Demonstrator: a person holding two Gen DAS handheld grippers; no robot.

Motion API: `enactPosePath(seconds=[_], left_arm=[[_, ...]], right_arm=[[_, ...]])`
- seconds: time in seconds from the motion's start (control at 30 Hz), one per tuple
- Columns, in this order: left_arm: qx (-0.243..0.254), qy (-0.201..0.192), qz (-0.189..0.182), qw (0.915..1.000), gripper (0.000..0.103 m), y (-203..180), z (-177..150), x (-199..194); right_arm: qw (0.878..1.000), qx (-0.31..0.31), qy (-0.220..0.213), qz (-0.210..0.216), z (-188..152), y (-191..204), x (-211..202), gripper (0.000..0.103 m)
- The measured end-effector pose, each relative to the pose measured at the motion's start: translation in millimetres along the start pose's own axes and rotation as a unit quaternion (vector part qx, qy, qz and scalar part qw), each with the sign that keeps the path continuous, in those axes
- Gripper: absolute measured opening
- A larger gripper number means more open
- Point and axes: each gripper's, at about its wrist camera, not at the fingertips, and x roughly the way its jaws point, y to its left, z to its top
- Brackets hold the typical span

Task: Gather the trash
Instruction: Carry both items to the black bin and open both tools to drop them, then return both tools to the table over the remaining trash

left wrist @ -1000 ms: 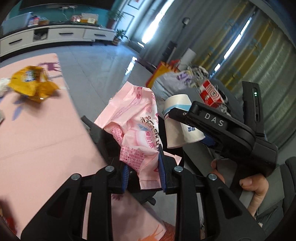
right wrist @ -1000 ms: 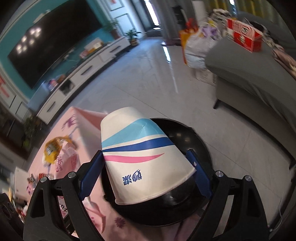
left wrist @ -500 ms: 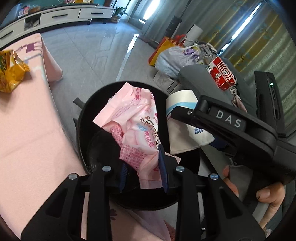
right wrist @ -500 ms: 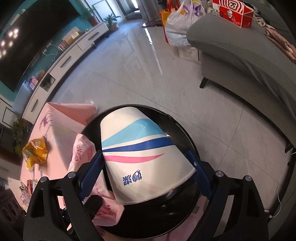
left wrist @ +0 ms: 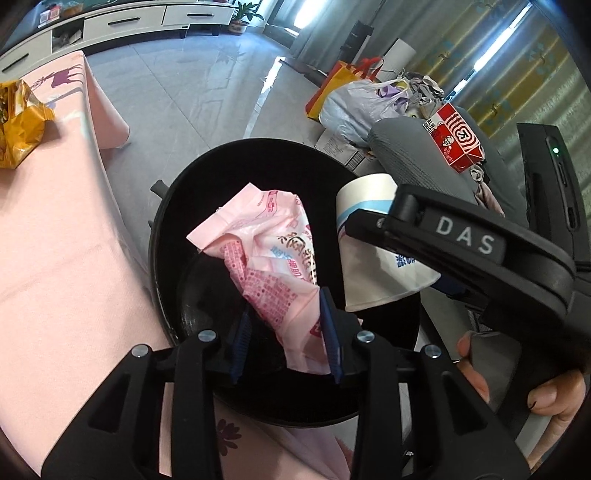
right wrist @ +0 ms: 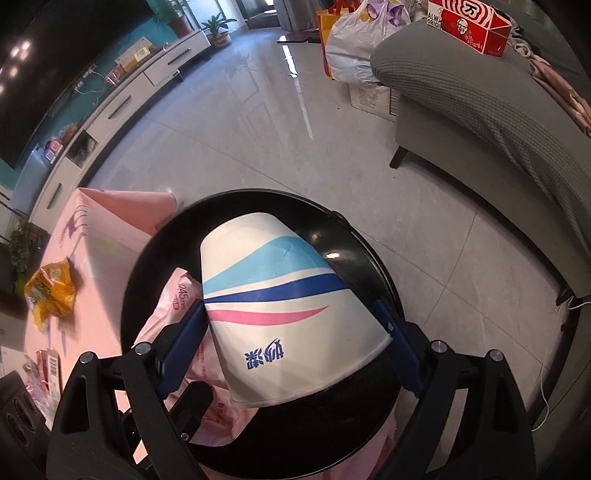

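A round black bin (left wrist: 166, 221) stands beside the pink-clothed table (left wrist: 55, 258). My left gripper (left wrist: 284, 332) hangs over its mouth with a crumpled pink wrapper (left wrist: 273, 266) between the fingers. Its jaws are opening: the left pad stands clear of the wrapper and only the right pad touches it. My right gripper (right wrist: 288, 314) is shut on an upside-down white paper cup (right wrist: 284, 314) with blue and pink stripes, held over the same bin (right wrist: 369, 258). The cup (left wrist: 365, 266) sits just right of the wrapper. The wrapper (right wrist: 177, 306) shows left of the cup.
A yellow snack bag (left wrist: 18, 122) and small packets (right wrist: 48, 362) lie on the table. A grey sofa (right wrist: 480, 110) with a red box (right wrist: 469, 22) stands to the right. Shopping bags (right wrist: 351, 40) sit on the tiled floor beyond, and a white TV cabinet (left wrist: 129, 22) lines the far wall.
Both grippers have sunk and tipped down over the bin, which now fills the middle of both views. The left pads have spread apart, loosening the pink wrapper. The cup stays gripped.
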Motion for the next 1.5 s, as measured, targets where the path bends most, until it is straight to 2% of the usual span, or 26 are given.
enactPosePath(seconds=[0.13, 0.2, 0.3, 0.33, 0.4, 0.47, 0.57, 0.73, 0.87, 1.13, 1.33, 1.43, 1.5], left_arm=[[-0.001, 0.0, 0.005, 1.0, 0.036, 0, -2, -2], [-0.003, -0.001, 0.005, 1.0, 0.04, 1, -3, -2], [0.004, -0.003, 0.002, 1.0, 0.052, -2, -4, -2], [0.003, -0.006, 0.009, 0.9999, 0.06, -2, -5, -4], [0.007, -0.011, 0.006, 0.9999, 0.063, -3, -6, -8], [0.01, -0.019, -0.004, 0.9998, 0.073, -3, -8, -17], [0.013, -0.045, -0.001, 0.9989, 0.086, -5, -13, -39], [0.013, -0.091, -0.002, 0.9958, 0.094, 1, -24, -89], [-0.001, -0.131, 0.021, 0.9911, 0.1, 11, -36, -133], [-0.059, -0.207, 0.083, 0.973, 0.1, 52, -76, -224], [-0.114, -0.253, 0.136, 0.9512, 0.1, 98, -120, -286], [-0.139, -0.27, 0.151, 0.9407, 0.1, 123, -145, -309], [-0.162, -0.279, 0.164, 0.9321, 0.1, 145, -162, -324]], right_arm=[[1.0, -0.001, 0.009, -0.015, 0, 0, 7, 0.088], [1.0, -0.001, 0.012, -0.022, 0, 0, 9, 0.088], [0.999, -0.001, 0.021, -0.034, -1, -1, 13, 0.089], [0.999, -0.002, 0.023, -0.037, -1, -1, 13, 0.089], [0.999, -0.003, 0.023, -0.036, -2, 0, 13, 0.089], [0.999, -0.006, 0.016, -0.038, -3, 2, 9, 0.093], [1.0, -0.009, -0.002, -0.03, -5, 6, -2, 0.097], [0.999, -0.015, -0.039, -0.016, -10, 14, -26, 0.1], [0.998, -0.026, -0.065, 0.006, -13, 27, -45, 0.1], [0.987, -0.079, -0.119, 0.072, -31, 70, -90, 0.1], [0.967, -0.143, -0.16, 0.138, -66, 124, -131, 0.1], [0.957, -0.169, -0.18, 0.149, -91, 153, -144, 0.1], [0.945, -0.205, -0.188, 0.172, -113, 177, -150, 0.1]])
